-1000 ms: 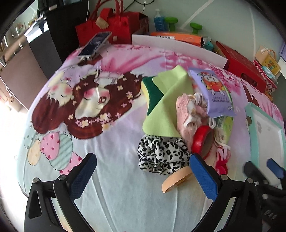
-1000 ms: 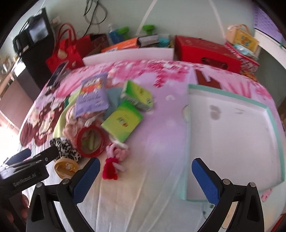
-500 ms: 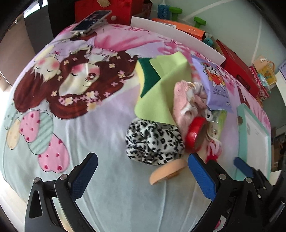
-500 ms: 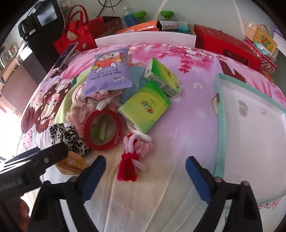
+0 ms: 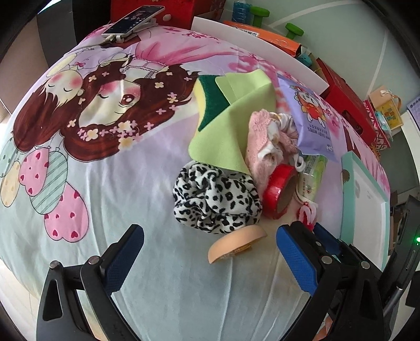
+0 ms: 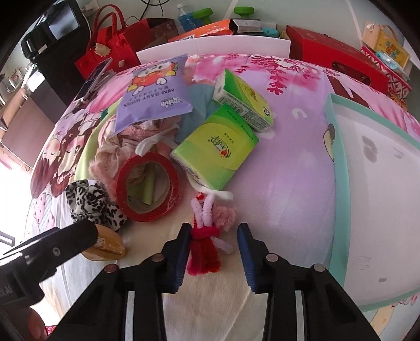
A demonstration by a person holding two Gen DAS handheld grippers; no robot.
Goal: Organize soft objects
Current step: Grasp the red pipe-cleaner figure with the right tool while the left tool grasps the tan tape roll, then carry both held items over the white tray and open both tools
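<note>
A pile of soft things lies on a cartoon bedsheet. A red and white pipe-cleaner toy lies between the fingers of my right gripper, which is open and half closed around it; the left pad touches the toy. My left gripper is open and empty above a peach sponge puff and a leopard-print scrunchie. A pink knit cloth, a light green cloth and a green-yellow sponge lie behind.
A red tape roll, two green tissue packs, and a purple wipes pack lie in the pile. A white tray with a teal rim sits at the right. A phone, red bags and boxes stand at the far edge.
My right gripper has moved forward and down over the pipe-cleaner toy and its jaws have narrowed around it. My left gripper has shifted slightly closer to the scrunchie and puff.
</note>
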